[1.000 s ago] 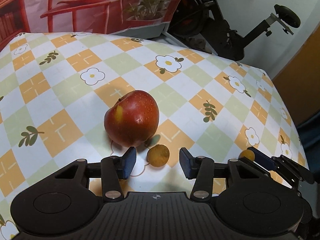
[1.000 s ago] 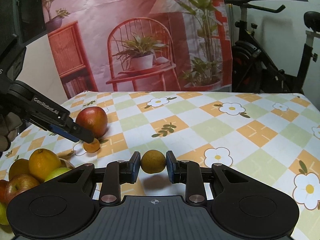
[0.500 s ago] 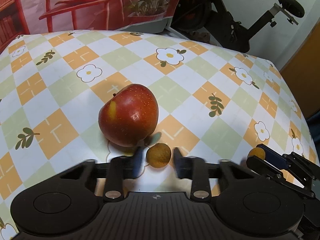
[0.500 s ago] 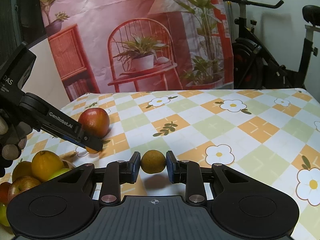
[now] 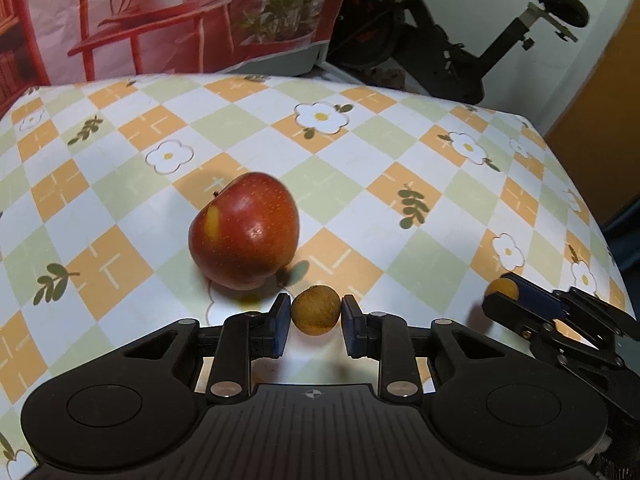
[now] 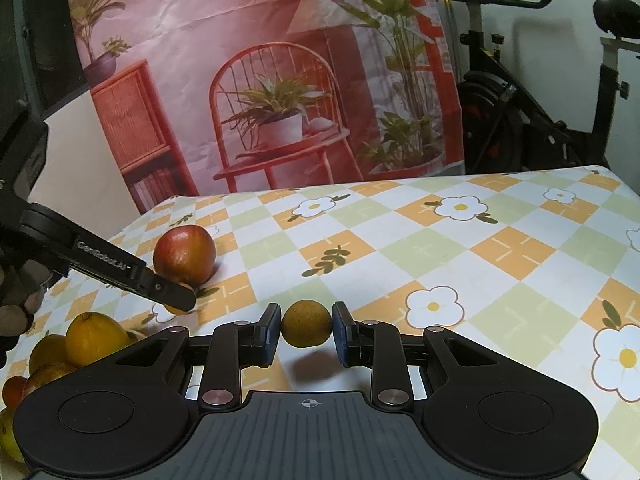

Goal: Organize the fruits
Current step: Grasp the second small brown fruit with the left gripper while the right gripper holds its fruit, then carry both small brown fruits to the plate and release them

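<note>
Tablecloth (image 5: pixel 400 152); both fingers (image 5: pixel 280 322) clamping longans (image 5: pixel 316 310).

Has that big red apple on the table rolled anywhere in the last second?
No. The red apple sits on the same squares of the checked tablecloth, just beyond the left tongs.

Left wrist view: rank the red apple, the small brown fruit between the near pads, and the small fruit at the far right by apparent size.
1. Red apple, clearly largest.
2. Small brown fruit in the left hand-held gripper.
3. Small fruit at far right, partly hidden by the other gripper, so this last placing is unsure.
</note>
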`<action>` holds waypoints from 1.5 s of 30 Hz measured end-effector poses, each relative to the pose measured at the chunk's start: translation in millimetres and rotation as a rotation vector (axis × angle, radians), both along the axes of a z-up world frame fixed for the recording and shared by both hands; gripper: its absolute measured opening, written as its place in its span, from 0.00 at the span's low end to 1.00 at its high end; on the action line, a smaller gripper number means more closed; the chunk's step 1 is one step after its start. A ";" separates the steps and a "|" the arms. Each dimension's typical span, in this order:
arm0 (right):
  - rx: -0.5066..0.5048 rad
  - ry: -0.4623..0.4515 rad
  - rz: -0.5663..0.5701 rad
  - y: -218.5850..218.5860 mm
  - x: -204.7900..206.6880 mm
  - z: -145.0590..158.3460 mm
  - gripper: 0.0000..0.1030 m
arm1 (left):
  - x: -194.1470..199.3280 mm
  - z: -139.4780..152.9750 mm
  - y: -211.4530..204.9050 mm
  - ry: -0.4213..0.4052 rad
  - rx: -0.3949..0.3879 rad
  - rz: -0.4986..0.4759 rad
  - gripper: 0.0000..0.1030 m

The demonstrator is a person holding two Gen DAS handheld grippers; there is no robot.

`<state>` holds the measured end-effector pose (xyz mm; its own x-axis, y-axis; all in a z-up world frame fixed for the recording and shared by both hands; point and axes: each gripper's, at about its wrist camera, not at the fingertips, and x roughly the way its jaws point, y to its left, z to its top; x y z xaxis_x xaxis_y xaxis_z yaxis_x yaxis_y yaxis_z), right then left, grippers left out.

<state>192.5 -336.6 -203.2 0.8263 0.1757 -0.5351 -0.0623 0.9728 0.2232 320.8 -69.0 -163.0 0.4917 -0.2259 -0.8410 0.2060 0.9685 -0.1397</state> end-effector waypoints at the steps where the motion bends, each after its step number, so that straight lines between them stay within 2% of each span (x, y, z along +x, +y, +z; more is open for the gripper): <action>1: 0.001 0.000 0.000 0.0 0.0 0.1 0.25 | -2.4 2.6 -1.0 -0.011 0.003 -0.008 0.28; 11: -0.003 0.011 0.005 0.2 1.0 -0.9 0.25 | -33.2 28.8 0.6 -0.113 -0.007 -0.064 0.28; 21: -0.045 0.052 0.016 8.3 2.0 2.1 0.25 | -78.8 50.6 24.7 -0.167 -0.068 -0.066 0.28; 33: 0.005 -0.031 0.044 32.2 -55.2 37.0 0.25 | -130.7 48.1 41.9 -0.162 -0.120 -0.094 0.28; 45: 0.008 -0.029 0.098 68.5 -95.3 36.1 0.25 | -164.4 43.6 42.9 -0.157 -0.140 -0.134 0.28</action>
